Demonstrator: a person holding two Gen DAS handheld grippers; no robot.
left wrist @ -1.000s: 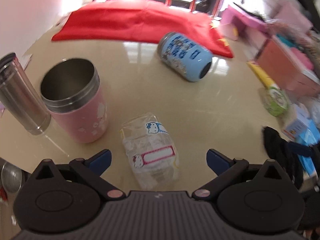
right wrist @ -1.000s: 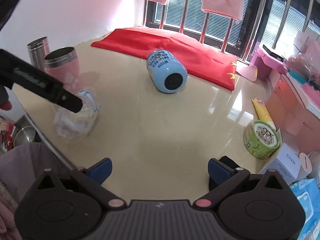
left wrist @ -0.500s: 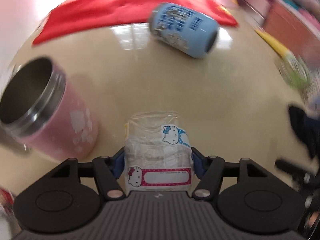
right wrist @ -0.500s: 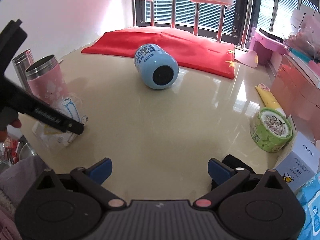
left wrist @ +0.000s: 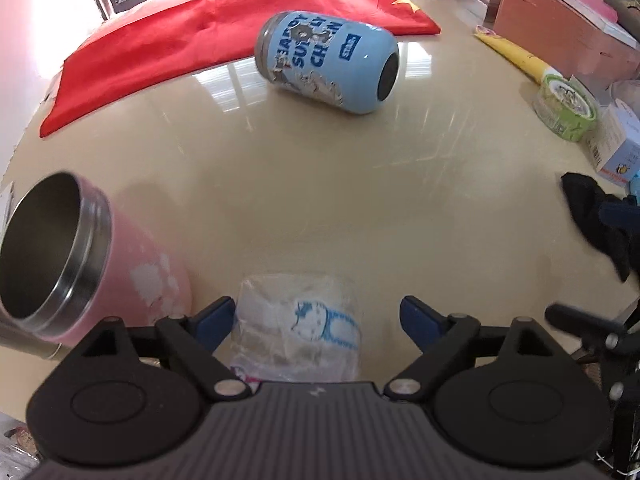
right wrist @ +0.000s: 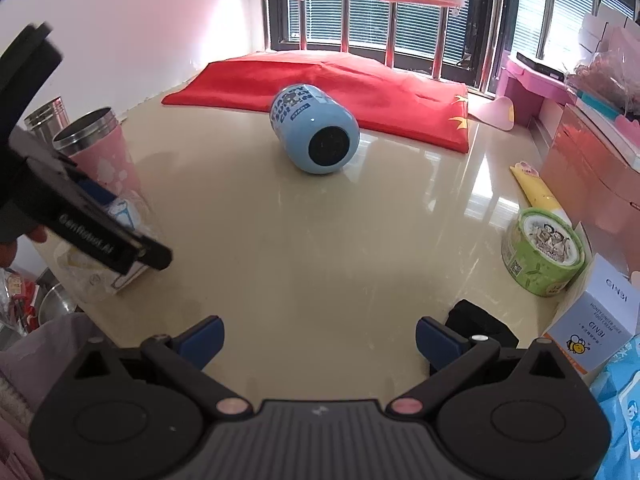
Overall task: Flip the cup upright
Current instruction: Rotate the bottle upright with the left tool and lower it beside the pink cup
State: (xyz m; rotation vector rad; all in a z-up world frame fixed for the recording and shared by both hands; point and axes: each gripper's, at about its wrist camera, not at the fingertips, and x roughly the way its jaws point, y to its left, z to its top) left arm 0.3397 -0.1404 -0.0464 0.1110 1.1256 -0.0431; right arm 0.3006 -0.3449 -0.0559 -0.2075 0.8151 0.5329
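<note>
A clear plastic cup [left wrist: 298,330] with a blue cartoon print stands between the fingers of my left gripper [left wrist: 316,320], whose jaws are spread wide; the left pad is at the cup's side, the right pad stands apart from it. In the right wrist view the cup [right wrist: 116,240] stands upright at the table's left edge, partly hidden behind the left gripper. A blue can-shaped cup [left wrist: 328,62] lies on its side mid-table; it also shows in the right wrist view [right wrist: 316,136]. My right gripper [right wrist: 318,338] is open and empty over the near table edge.
A pink steel-rimmed tumbler [left wrist: 80,256] stands just left of the clear cup, with a steel flask [right wrist: 44,114] behind it. A red flag [left wrist: 208,24] lies at the back. A green tin [right wrist: 542,250], a yellow tube, boxes and a black cloth [left wrist: 596,216] crowd the right side.
My left gripper closed on the lying clear cup, stood it upright, then opened its jaws. My right gripper stayed open, shifting only slightly.
</note>
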